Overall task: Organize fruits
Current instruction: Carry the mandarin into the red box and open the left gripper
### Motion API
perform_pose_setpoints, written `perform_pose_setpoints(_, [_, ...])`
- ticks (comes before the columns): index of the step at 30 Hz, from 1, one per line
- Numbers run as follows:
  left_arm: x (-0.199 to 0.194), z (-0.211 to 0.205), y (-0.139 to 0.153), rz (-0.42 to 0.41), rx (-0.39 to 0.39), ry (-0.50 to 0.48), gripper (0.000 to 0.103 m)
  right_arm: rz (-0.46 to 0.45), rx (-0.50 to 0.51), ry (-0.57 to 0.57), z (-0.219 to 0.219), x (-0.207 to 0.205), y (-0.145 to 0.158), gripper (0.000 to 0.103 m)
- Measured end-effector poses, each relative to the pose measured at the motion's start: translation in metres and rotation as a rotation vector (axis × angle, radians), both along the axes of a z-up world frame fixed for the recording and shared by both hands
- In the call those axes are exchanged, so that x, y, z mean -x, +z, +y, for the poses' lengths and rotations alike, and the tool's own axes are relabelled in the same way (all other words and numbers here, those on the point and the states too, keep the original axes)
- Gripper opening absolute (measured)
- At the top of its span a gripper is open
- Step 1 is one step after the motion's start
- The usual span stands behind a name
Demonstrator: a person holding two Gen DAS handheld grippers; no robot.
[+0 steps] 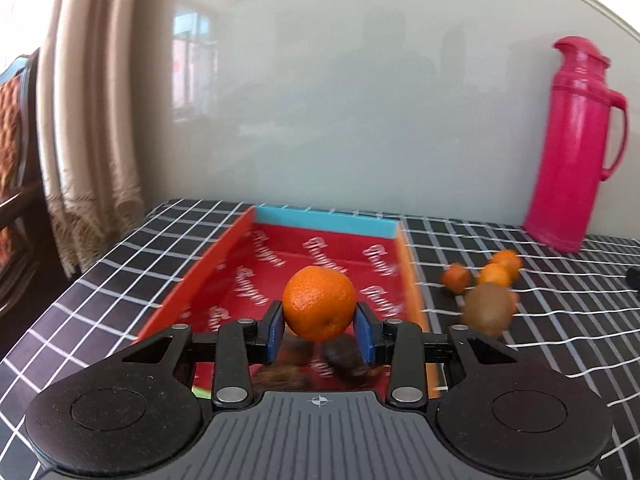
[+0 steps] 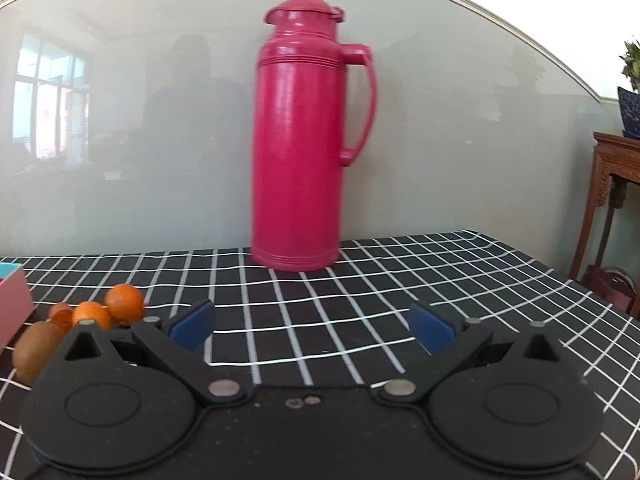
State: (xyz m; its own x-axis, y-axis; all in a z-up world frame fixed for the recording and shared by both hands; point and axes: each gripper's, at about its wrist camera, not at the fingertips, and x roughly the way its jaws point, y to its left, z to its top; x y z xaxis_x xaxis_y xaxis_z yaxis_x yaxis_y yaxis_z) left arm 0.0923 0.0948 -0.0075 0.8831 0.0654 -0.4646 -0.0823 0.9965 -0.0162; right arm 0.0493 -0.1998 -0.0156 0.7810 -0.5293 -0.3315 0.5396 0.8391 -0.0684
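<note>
The left claw (image 1: pixel 320 330) pinches an orange (image 1: pixel 319 303) above the red tray's (image 1: pixel 224 256) near end — dark fruit, I think, lies blurred beneath; right claw (image 2: pixel 312 326) spread, empty.

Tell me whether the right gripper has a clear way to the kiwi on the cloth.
Probably yes. The right gripper is open and empty, and the kiwi lies uncovered just to its left, beside the small oranges; nothing stands between them.
</note>
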Motion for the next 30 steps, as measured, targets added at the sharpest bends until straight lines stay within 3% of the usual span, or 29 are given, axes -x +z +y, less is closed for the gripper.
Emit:
perform_pose_setpoints(13, [-0.008,0.035,-0.016,0.032,-0.001,0.073,0.038,0.004,0.015,0.105,0.049,-0.019,0.001,0.103])
perform_pose_setpoints(30, [-0.009,0.031,-0.014,0.023,-0.020,0.080,0.038,-0.003,0.033,0.192,0.076,-0.023,0.001,0.103])
